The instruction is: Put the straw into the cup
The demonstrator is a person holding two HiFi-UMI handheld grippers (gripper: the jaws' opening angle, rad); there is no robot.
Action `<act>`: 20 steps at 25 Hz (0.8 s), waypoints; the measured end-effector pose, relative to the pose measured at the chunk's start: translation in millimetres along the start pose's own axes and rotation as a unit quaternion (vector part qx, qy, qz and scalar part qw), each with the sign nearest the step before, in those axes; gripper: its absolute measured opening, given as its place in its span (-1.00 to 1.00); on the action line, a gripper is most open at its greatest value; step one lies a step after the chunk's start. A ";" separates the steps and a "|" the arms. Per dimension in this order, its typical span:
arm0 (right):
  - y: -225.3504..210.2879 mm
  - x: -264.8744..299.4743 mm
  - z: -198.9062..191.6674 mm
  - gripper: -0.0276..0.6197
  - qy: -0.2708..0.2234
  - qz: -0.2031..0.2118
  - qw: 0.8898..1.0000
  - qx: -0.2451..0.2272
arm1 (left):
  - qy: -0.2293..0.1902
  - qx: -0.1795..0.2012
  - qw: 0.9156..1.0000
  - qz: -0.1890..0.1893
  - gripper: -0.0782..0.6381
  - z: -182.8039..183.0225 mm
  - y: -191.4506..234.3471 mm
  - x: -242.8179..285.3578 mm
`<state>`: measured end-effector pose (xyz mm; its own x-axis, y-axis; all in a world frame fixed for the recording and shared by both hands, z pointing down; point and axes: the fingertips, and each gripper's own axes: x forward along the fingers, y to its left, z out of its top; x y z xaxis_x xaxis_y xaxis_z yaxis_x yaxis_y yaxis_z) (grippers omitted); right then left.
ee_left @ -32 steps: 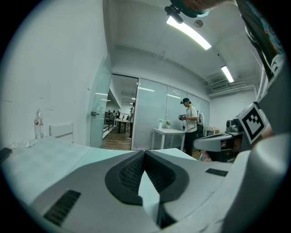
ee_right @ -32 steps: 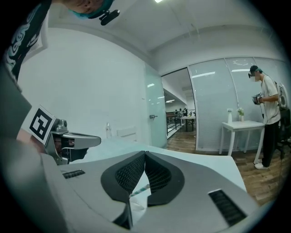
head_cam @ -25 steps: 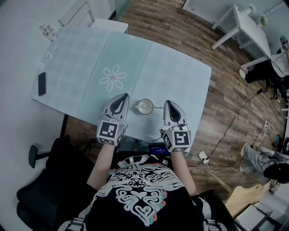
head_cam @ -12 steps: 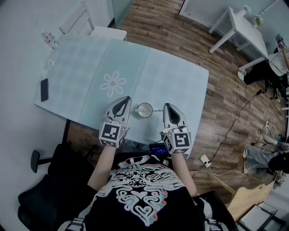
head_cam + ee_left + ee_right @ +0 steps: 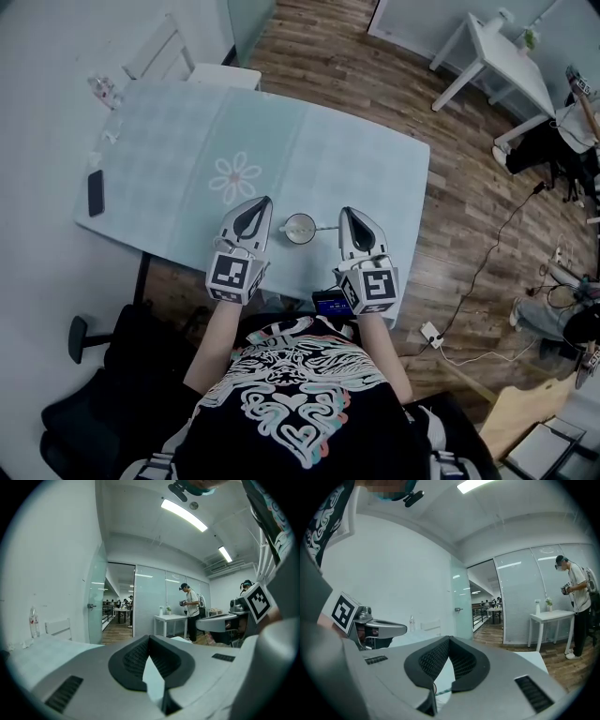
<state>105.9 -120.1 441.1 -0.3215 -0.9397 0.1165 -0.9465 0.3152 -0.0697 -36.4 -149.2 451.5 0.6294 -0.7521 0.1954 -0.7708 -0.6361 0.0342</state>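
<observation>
A small white cup (image 5: 300,228) stands near the table's front edge, between my two grippers. A thin pale line (image 5: 324,228) runs from its right side toward the right gripper; it is too small to tell whether it is the straw. My left gripper (image 5: 257,202) rests just left of the cup with its jaws together and nothing visible between them. On the other side of the cup, my right gripper (image 5: 348,215) is also shut. In the left gripper view (image 5: 150,638) and the right gripper view (image 5: 450,639) the jaw tips meet.
The table (image 5: 366,169) has a pale green cloth with a flower print (image 5: 234,178). A black phone (image 5: 96,192) lies at its left edge and a clear bottle (image 5: 101,89) at the far left corner. A white desk (image 5: 497,56) and a person stand farther off.
Both grippers stay beside the cup with jaws together. Only the head camera has drifted a little, shifting the table in the picture.
</observation>
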 end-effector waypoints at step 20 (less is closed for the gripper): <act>-0.2 -6.1 -0.7 -0.86 -0.006 0.013 1.000 0.017 | 0.004 -0.002 1.000 0.007 -0.78 -2.6 -0.1 -2.1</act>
<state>108.1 -114.3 441.1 -0.3450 -0.9329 0.1030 -0.9364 0.3346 -0.1058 -37.8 -147.1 453.7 0.6171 -0.7598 0.2046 -0.7805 -0.6241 0.0361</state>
